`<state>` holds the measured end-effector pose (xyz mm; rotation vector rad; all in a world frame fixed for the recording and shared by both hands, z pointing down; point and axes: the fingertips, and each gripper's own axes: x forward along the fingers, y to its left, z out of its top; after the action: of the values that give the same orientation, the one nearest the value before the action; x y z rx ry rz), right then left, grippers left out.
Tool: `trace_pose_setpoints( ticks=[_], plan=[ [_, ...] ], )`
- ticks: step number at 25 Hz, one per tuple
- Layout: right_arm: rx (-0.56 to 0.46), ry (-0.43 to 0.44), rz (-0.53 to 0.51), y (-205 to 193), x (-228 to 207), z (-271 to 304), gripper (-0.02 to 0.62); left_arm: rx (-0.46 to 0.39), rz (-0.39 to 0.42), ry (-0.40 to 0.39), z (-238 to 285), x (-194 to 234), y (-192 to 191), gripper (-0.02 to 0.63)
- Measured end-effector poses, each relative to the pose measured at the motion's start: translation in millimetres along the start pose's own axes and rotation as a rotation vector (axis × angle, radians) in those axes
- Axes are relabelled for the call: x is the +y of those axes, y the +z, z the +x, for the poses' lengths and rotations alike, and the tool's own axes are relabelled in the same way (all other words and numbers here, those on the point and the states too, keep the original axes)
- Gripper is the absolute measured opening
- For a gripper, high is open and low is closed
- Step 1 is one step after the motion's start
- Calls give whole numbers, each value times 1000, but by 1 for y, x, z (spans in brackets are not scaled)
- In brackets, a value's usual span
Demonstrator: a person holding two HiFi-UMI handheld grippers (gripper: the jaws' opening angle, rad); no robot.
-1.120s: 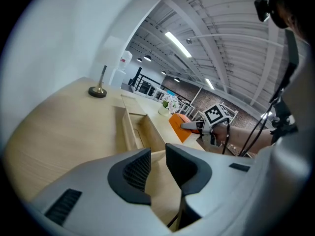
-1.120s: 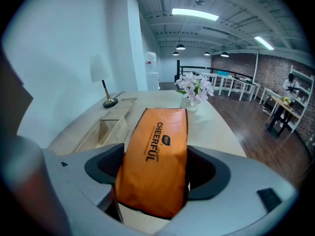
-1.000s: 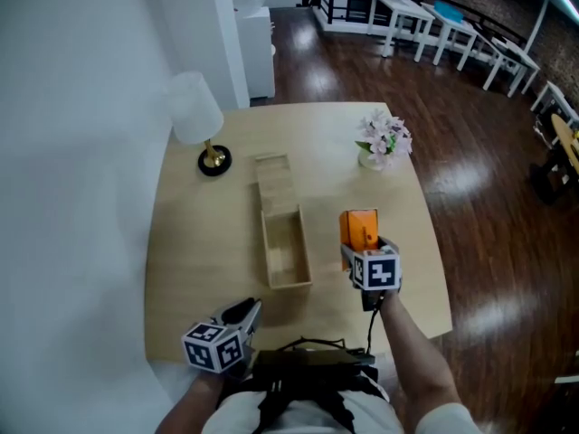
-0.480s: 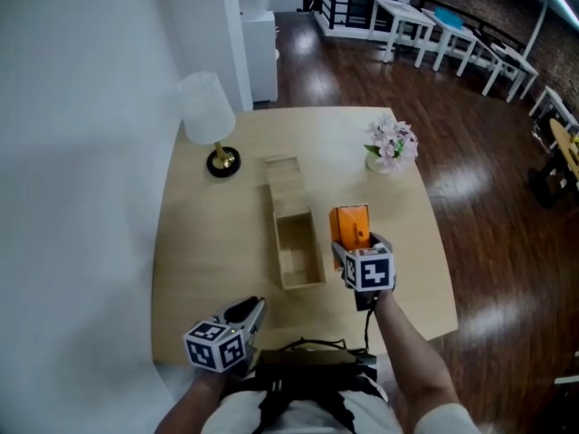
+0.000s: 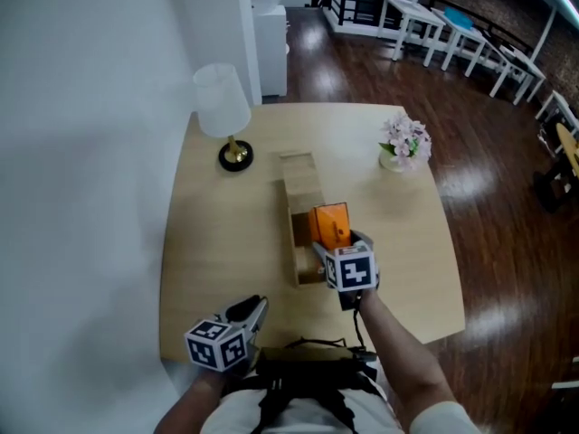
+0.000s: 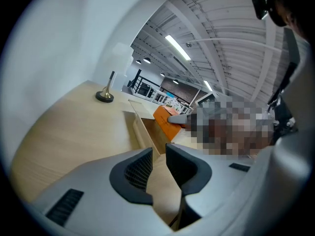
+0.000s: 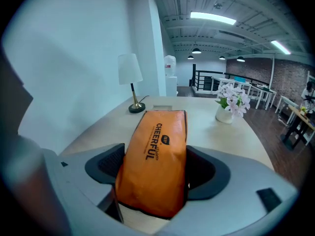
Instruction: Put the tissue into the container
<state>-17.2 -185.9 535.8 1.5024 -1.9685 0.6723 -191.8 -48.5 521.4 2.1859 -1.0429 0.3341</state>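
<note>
An orange tissue pack [image 5: 331,224] is clamped between the jaws of my right gripper [image 5: 333,240], which holds it lengthwise just above the open wooden container [image 5: 295,242] at the table's middle. In the right gripper view the tissue pack [image 7: 155,151] fills the gap of my right gripper [image 7: 153,170], both pads pressing its sides. My left gripper [image 5: 249,311] hangs at the table's near edge, left of the container, its jaws close together and empty. The left gripper view shows my left gripper [image 6: 158,156], the container [image 6: 142,132] and the tissue pack [image 6: 166,122] ahead.
A white table lamp [image 5: 223,107] stands at the far left of the light wooden table [image 5: 217,233]. A small vase of pink flowers [image 5: 404,143] sits at the far right. A white wall runs along the left; dark wood floor lies to the right.
My right gripper has carried the tissue pack leftward, from beside the container's right wall to over its open near end. The left gripper has stayed put.
</note>
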Motion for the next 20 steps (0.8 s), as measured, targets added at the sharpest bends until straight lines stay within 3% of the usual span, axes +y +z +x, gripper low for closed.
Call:
trace_pose_setpoints(
  ticks=[20],
  plan=[
    [61,33,17,-17,42,46,394,21,-14,23,-10,21,-3,87]
  ],
)
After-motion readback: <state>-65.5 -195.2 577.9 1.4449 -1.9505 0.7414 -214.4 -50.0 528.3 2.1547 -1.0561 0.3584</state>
